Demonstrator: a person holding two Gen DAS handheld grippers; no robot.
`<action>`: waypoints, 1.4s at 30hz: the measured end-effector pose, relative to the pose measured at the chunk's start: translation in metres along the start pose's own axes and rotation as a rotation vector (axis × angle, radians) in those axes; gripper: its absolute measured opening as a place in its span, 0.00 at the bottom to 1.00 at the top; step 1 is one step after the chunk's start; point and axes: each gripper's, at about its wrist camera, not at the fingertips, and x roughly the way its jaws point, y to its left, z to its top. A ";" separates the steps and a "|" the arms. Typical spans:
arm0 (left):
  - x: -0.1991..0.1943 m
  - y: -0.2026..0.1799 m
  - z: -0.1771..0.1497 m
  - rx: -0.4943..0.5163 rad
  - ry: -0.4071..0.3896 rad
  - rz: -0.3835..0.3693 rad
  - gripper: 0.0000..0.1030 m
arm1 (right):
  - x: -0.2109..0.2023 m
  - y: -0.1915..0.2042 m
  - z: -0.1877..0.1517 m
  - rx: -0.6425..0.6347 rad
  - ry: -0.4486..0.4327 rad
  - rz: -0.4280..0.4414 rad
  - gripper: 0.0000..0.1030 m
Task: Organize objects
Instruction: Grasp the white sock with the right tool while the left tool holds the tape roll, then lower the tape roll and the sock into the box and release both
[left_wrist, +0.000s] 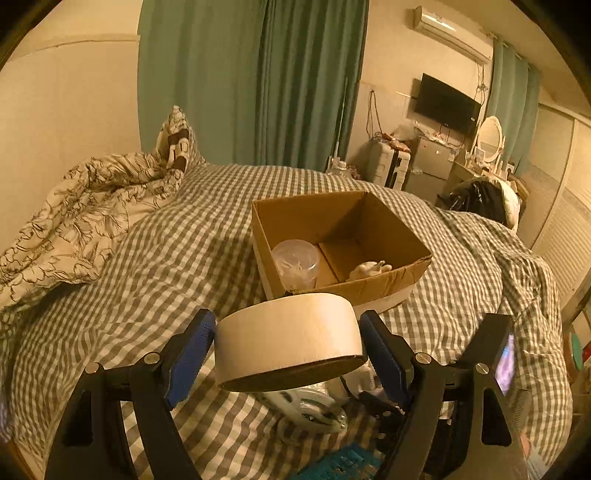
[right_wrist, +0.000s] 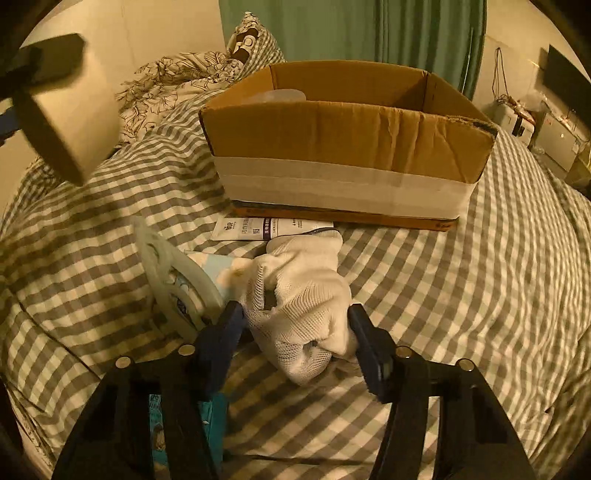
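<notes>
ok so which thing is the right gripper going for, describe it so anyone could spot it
On the checked bedspread, just in front of the cardboard box, lies a small heap of items. The white mesh glove is the crumpled knitted one, between the right gripper fingers, unlike the flat packets beside it.

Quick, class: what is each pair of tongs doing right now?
Left tongs: closed on the tape roll.
Right tongs: closed on the white glove.

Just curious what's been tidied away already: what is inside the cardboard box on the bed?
Inside the cardboard box are a clear plastic tub and a small pale object. The near wall hides the floor strip behind it.
</notes>
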 end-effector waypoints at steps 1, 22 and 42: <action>0.002 0.000 -0.001 -0.002 0.005 0.000 0.80 | -0.002 0.002 0.001 -0.007 -0.002 -0.006 0.48; -0.005 -0.033 0.064 0.068 -0.111 -0.001 0.80 | -0.166 -0.030 0.098 -0.011 -0.413 -0.151 0.37; 0.146 -0.037 0.102 0.074 0.005 -0.001 0.82 | -0.037 -0.100 0.160 0.094 -0.345 -0.050 0.48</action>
